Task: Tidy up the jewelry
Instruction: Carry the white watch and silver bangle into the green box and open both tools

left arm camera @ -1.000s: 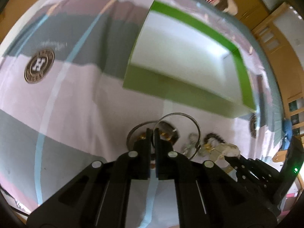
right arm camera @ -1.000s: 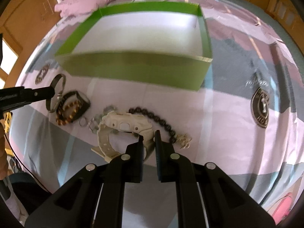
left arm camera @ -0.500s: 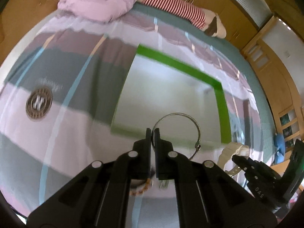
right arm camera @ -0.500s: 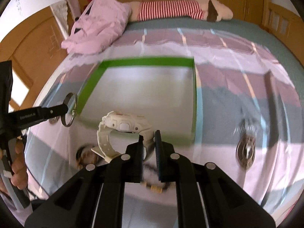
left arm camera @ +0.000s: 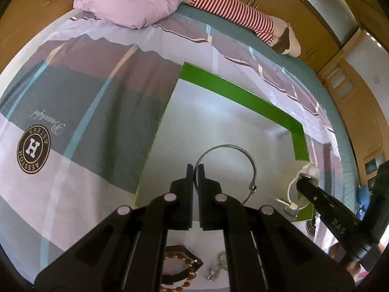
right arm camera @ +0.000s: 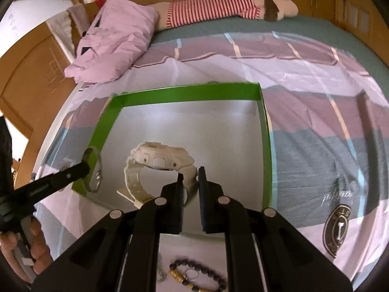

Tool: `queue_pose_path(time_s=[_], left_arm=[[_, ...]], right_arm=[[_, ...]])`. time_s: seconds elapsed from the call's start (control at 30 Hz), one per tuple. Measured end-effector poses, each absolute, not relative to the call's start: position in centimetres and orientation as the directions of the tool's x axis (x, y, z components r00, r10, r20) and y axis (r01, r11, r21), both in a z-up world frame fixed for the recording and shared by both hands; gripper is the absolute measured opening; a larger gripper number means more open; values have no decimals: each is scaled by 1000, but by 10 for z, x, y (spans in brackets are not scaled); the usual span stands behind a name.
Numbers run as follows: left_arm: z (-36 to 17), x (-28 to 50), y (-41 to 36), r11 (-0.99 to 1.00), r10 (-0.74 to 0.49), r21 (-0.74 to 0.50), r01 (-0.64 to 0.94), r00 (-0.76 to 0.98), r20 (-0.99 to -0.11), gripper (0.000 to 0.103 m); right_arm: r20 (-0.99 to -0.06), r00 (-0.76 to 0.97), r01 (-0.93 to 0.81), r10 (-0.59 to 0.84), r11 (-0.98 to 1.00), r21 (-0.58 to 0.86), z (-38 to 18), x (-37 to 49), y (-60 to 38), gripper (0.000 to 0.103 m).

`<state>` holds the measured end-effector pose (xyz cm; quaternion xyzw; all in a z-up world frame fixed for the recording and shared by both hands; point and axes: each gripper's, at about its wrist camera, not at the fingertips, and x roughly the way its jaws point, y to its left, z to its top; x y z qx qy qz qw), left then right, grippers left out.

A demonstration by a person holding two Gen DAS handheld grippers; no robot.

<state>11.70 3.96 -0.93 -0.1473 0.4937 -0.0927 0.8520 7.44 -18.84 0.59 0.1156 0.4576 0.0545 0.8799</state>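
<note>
Silver wire bangle [left arm camera: 239, 157] and chunky cream watch [right arm camera: 159, 161] hang over green box [right arm camera: 187, 95].

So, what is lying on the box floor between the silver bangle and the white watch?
Nothing: in the right wrist view, bare box floor separates the silver bangle from the white watch.

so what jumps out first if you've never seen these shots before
The green box in the middle of the patchwork bedspread grabs the eye first, its pale floor bare. Above it, the left hand-held gripper pinches a silver bangle while the right hand-held gripper holds a cream watch by its strap. More beaded bracelets lie on the bed below, and a striped-sock leg rests at the far edge.
</note>
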Motion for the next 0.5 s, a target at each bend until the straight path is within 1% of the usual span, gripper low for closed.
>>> queue_pose_path(time_s=[0.07,0.13,0.17,0.23,0.3,0.33,0.37,0.4,0.43,0.47,0.5], left_arm=[[-4,113,39,941,-301,-339,19,508,-807,3],[1,109,38,943,-296,-331,27,520,-801,3],[4,108,37,947,-286,-319,29,528,-800,3],[6,104,35,953,-272,-301,36,538,-798,5],[8,103,33,953,-275,-301,42,541,-795,5],[9,102,31,952,-277,-302,44,540,-795,5],[9,102,30,952,-278,-302,44,539,-795,5],[9,102,29,951,-280,-305,44,538,-795,5],[9,101,30,951,-282,-307,45,538,-794,5],[9,101,29,950,-285,-307,50,536,-795,5],[8,101,28,952,-284,-303,54,534,-796,5]], right_arm=[[-792,566,-51,228,969,242,18,58,-179,11],[-809,563,-185,167,980,73,28,34,-152,11],[-797,599,-240,83,967,-80,28,20,-133,10],[-771,635,-257,-45,929,-266,19,6,-114,10],[-749,652,-235,-115,909,-344,11,0,-110,10],[-744,659,-240,-108,908,-345,11,-4,-112,10],[-761,649,-284,-7,925,-250,17,-7,-118,10],[-772,633,-293,53,940,-176,20,-6,-125,10],[-780,622,-265,68,956,-128,21,-2,-134,9],[-784,619,-213,38,969,-122,19,5,-144,9],[-791,611,-186,40,978,-93,19,11,-152,11]])
